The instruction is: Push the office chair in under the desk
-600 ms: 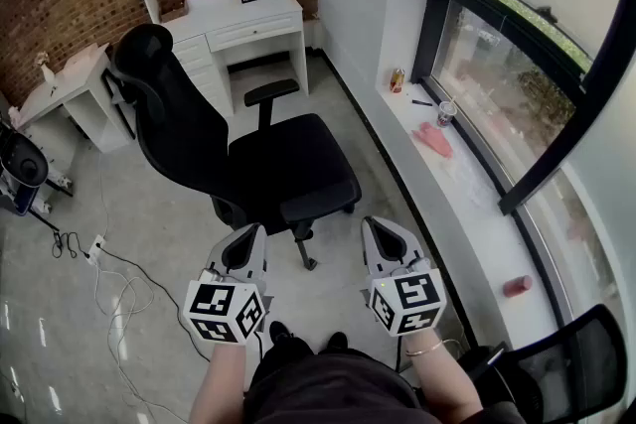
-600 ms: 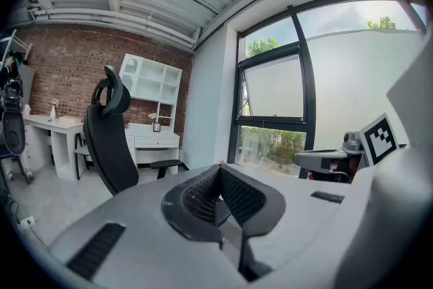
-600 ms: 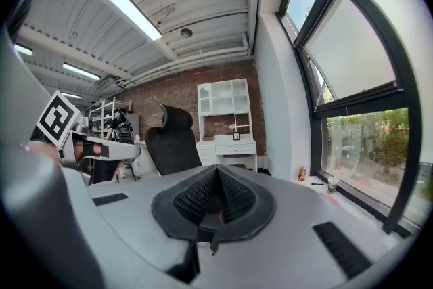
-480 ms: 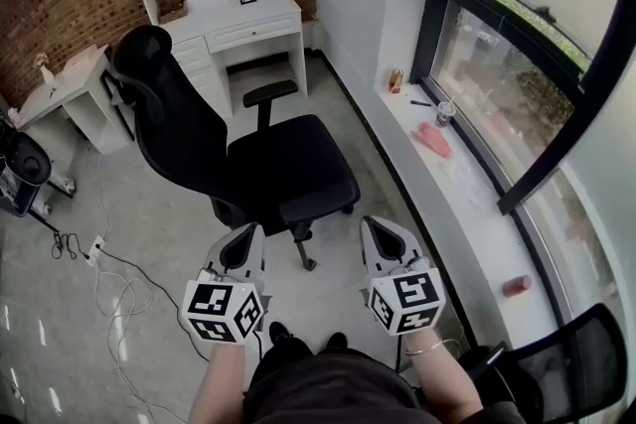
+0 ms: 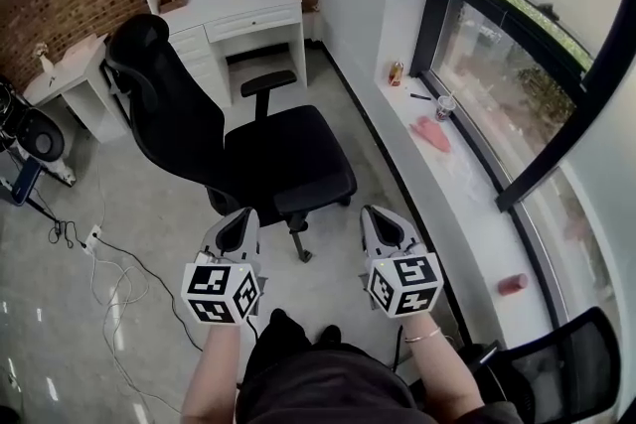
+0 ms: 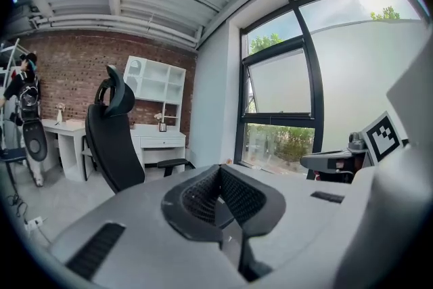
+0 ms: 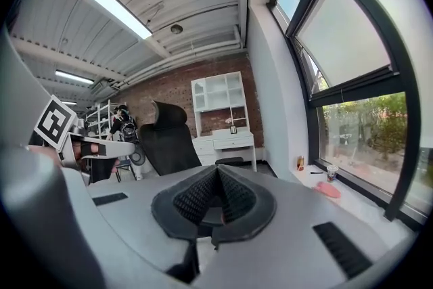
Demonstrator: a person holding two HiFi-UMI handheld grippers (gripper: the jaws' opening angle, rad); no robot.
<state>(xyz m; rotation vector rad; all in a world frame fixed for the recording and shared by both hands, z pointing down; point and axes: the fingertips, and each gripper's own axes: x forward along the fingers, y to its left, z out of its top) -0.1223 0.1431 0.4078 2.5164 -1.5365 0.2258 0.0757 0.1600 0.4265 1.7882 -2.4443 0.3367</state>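
Observation:
A black office chair [image 5: 268, 159] with a high back and headrest stands on the grey floor, turned side-on, its seat just beyond my grippers. Behind it is a white desk [image 5: 234, 15] with drawers and a shelf unit against the brick wall. My left gripper [image 5: 238, 225] is shut and empty, close to the seat's near edge. My right gripper [image 5: 381, 223] is also shut and empty, right of the seat. The chair [image 6: 115, 139] shows at the left in the left gripper view, and the chair back [image 7: 169, 135] beside the desk [image 7: 226, 139] in the right gripper view.
A long window sill [image 5: 467, 184] on the right carries a can, a cup and a pink item. Cables [image 5: 99, 263] and a power strip lie on the floor at left. A second white table [image 5: 75, 79] and a fan [image 5: 35, 139] stand far left. Another black chair [image 5: 566, 367] is at bottom right.
The view has shifted forward slightly; both grippers sit a little nearer the chair seat. Jaws stay shut.

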